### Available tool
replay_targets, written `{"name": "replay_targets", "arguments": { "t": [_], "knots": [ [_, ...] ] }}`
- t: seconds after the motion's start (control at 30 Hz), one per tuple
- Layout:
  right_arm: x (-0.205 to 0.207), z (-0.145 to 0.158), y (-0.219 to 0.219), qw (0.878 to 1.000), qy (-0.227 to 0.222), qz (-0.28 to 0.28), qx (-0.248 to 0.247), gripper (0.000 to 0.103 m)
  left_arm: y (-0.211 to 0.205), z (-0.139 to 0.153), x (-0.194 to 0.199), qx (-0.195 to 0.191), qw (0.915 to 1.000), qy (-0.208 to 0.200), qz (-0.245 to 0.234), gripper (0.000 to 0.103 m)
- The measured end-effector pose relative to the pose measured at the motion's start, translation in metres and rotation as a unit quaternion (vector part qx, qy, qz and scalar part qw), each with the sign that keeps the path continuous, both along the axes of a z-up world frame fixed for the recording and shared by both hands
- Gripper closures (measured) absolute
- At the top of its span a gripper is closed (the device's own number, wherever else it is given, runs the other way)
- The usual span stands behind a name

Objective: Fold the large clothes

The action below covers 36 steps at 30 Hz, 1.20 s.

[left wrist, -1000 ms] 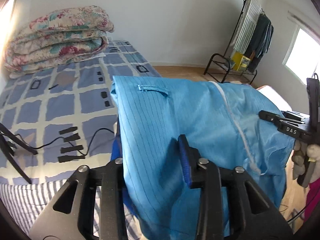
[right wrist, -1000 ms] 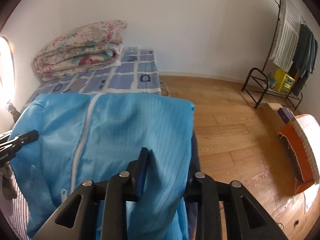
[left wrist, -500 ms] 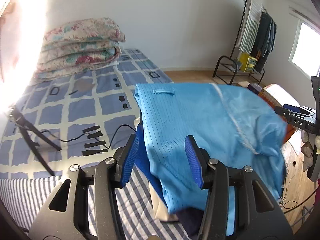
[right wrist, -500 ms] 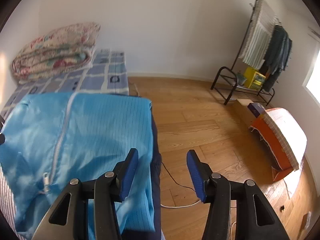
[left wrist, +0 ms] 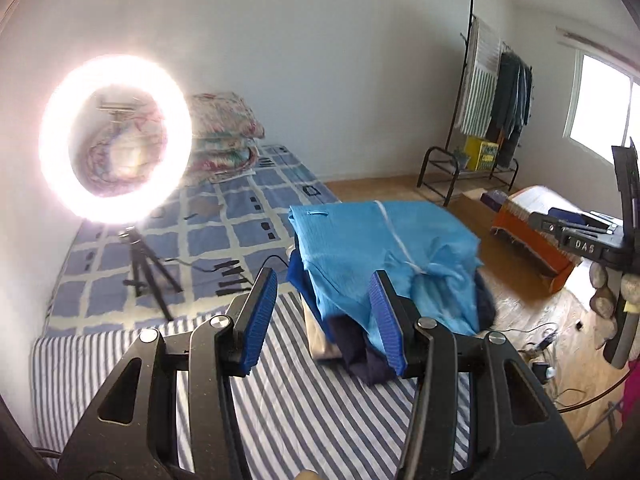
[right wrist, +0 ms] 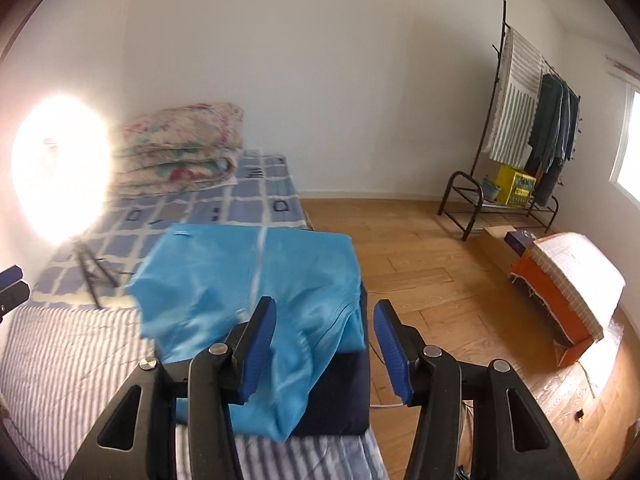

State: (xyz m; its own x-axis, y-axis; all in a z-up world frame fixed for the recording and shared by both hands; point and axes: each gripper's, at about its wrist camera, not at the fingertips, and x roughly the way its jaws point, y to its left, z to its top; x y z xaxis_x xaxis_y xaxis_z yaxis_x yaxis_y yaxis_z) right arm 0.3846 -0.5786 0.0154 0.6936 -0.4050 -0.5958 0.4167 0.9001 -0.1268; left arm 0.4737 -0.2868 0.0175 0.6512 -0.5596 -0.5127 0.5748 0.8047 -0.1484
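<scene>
Both tongs, left tongs (left wrist: 322,316) and right tongs (right wrist: 324,338), stand wide and empty above the folded bright-blue zippered garment (right wrist: 248,280); best regrip only its drooping front edge, leaving the stack square.

L wrist: faces down-fwd over bed (left wrist: 120,368) | R wrist: same way | shared: blue garment (left wrist: 360,240), rack (right wrist: 516,128)

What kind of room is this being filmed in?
Most likely a bedroom: a bed with a checked blue sheet and a folded floral quilt, plus a clothes rack hung with garments by the window.
</scene>
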Motion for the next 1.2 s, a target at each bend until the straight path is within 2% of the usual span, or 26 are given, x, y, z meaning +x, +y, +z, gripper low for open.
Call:
{"name": "replay_targets", "arguments": {
  "t": [0.13,0.23,0.27,0.47,0.57,0.63,0.73,0.83,1.0,1.1,1.2],
  "knots": [
    [-0.045,0.03,0.043,1.0,-0.021,0.02,0.003,0.04,0.038,0.027,-0.061,-0.004,0.9998,-0.021,0.005,0.053],
    [-0.086,0.041,0.08,0.999,-0.035,0.029,-0.012,0.038,0.059,0.035,-0.104,0.007,0.9993,-0.037,0.008,0.05],
    [-0.097,0.041,0.09,0.999,-0.037,0.034,-0.014,0.038,0.066,0.036,-0.118,0.009,0.999,-0.042,0.008,0.046],
    [-0.163,0.023,0.136,0.997,-0.049,0.054,0.017,0.037,0.108,0.028,-0.187,0.0,0.9987,-0.048,0.018,0.045],
    [-0.191,0.012,0.151,0.996,-0.057,0.057,0.029,0.031,0.132,0.015,-0.221,-0.003,0.9983,-0.051,0.026,0.045],
    [-0.207,0.005,0.161,0.997,-0.063,0.049,0.015,0.027,0.142,0.008,-0.235,-0.002,0.9984,-0.048,0.03,0.044],
    [-0.228,-0.007,0.178,0.996,-0.071,0.051,0.02,0.027,0.155,-0.006,-0.252,0.003,0.9985,-0.041,0.037,0.043],
    [-0.239,-0.017,0.197,0.996,-0.072,0.052,0.01,0.024,0.161,-0.02,-0.269,0.009,0.9977,-0.046,0.049,0.038],
    [-0.245,-0.037,0.222,0.996,-0.078,0.054,0.001,0.019,0.157,-0.037,-0.285,0.025,0.9968,-0.057,0.049,0.036],
    [-0.247,-0.047,0.233,0.995,-0.083,0.046,-0.013,0.013,0.156,-0.046,-0.292,0.026,0.9969,-0.057,0.048,0.034],
    [-0.245,-0.06,0.234,0.995,-0.085,0.039,-0.013,0.012,0.156,-0.056,-0.294,0.031,0.9965,-0.057,0.053,0.028]
  ]
}}
